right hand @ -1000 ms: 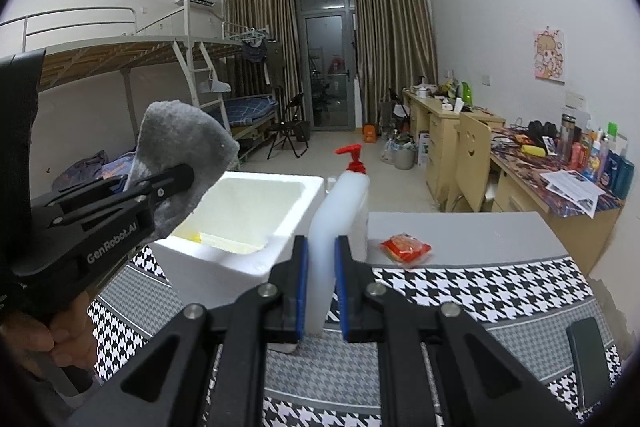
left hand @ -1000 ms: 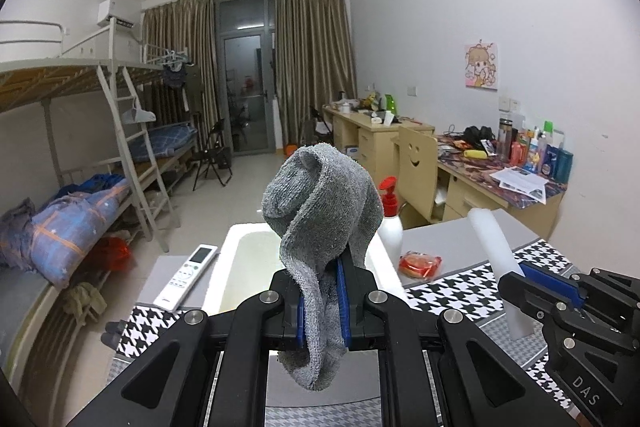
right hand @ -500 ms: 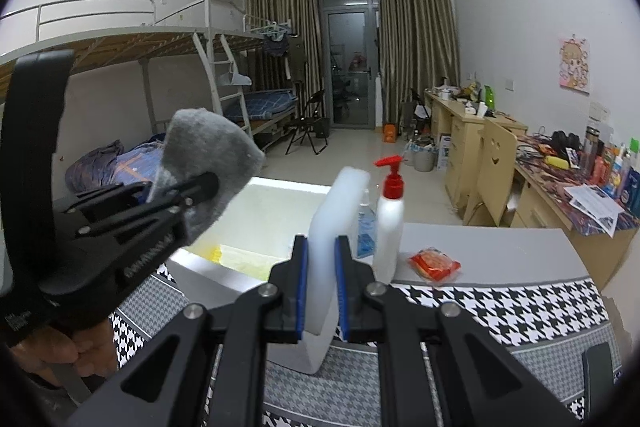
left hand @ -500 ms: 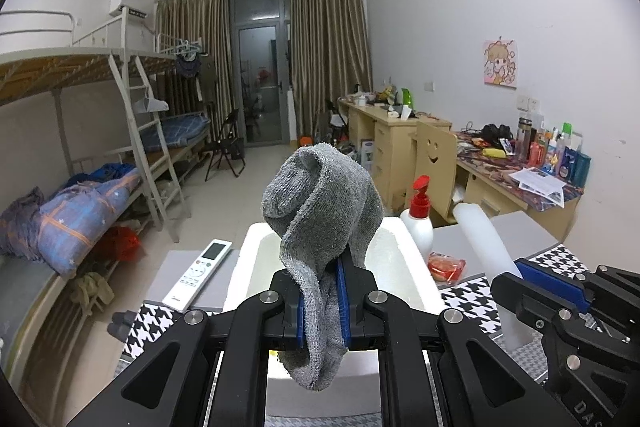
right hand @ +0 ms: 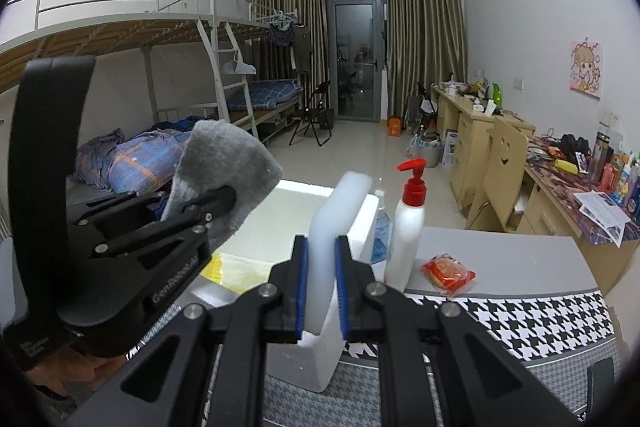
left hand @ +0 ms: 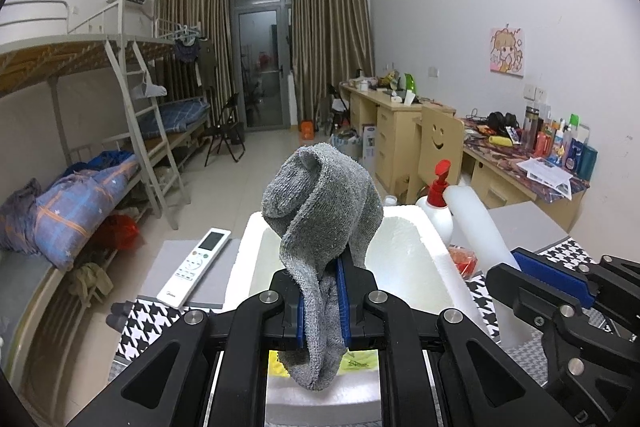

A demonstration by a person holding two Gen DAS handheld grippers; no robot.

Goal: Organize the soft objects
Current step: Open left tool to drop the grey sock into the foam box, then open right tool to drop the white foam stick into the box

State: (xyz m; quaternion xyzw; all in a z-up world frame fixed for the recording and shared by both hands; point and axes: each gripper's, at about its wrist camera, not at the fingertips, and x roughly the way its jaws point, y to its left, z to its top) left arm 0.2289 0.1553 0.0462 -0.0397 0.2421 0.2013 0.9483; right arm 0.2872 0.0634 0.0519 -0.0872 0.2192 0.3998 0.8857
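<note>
My left gripper (left hand: 320, 271) is shut on a grey sock (left hand: 320, 203), which bulges above the fingers and hangs below them, over the near part of an open white foam box (left hand: 404, 223). In the right wrist view that sock (right hand: 228, 163) and the left gripper (right hand: 200, 211) show at the left, above the box (right hand: 316, 359). My right gripper (right hand: 321, 247) is shut on an upright white foam block (right hand: 340, 207) at the box's near right corner. From the left wrist, the right gripper (left hand: 520, 263) and block (left hand: 476, 223) are at the right. Yellow cloth (right hand: 232, 267) lies inside the box.
A white pump bottle with a red top (right hand: 408, 227) and a small blue bottle (right hand: 380, 227) stand just right of the box. A red packet (right hand: 448, 273) lies on the grey tabletop beyond the houndstooth cloth (right hand: 520, 319). A white remote (left hand: 196, 267) lies left of the box.
Both grippers have moved forward with sock and block still held. The foam box has come closer and lower in both views, and the sock now hangs over its inside.
</note>
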